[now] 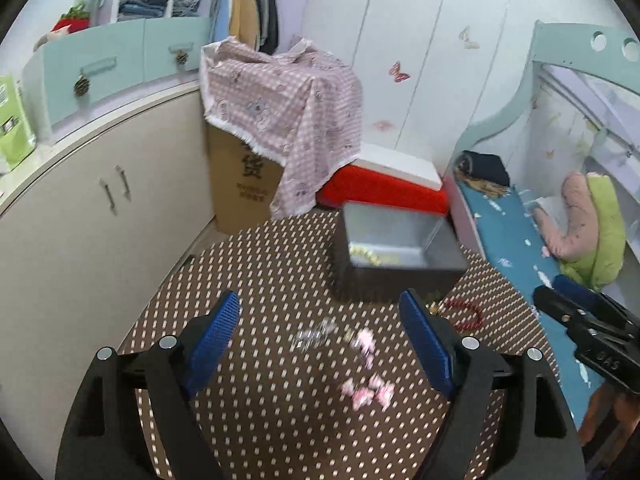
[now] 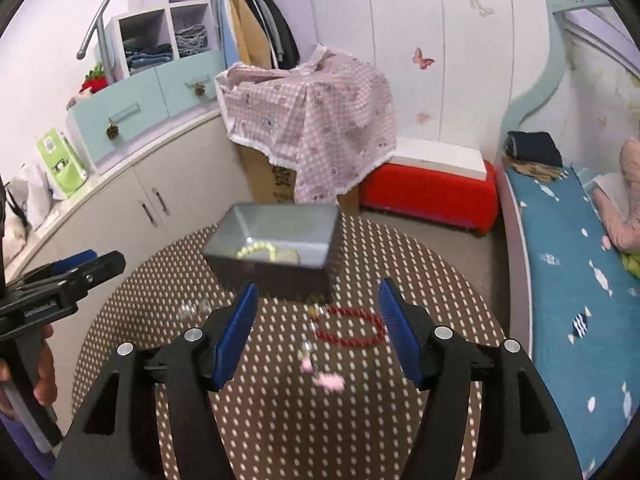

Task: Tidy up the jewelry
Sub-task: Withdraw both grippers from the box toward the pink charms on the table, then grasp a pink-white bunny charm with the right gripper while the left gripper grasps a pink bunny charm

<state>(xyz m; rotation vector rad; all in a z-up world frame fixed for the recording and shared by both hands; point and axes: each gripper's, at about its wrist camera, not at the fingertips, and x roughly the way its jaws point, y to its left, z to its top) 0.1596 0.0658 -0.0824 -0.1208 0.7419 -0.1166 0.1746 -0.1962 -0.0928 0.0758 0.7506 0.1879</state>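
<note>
Left gripper (image 1: pixel 320 328) and right gripper (image 2: pixel 318 320), fingers apart (both empty), tilted downward.

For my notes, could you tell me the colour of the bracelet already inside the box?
Pale yellow bracelet; the right wrist view shows it best.

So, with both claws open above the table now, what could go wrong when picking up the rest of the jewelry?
1. The red bead bracelet lies close to the grey box; a claw reaching for it might push the box.
2. The pink piece and the clear piece are small and lie flat on the dotted tablecloth, so the pads may slip off or pinch the cloth.
3. The left claw and right claw work close together and could collide.
</note>
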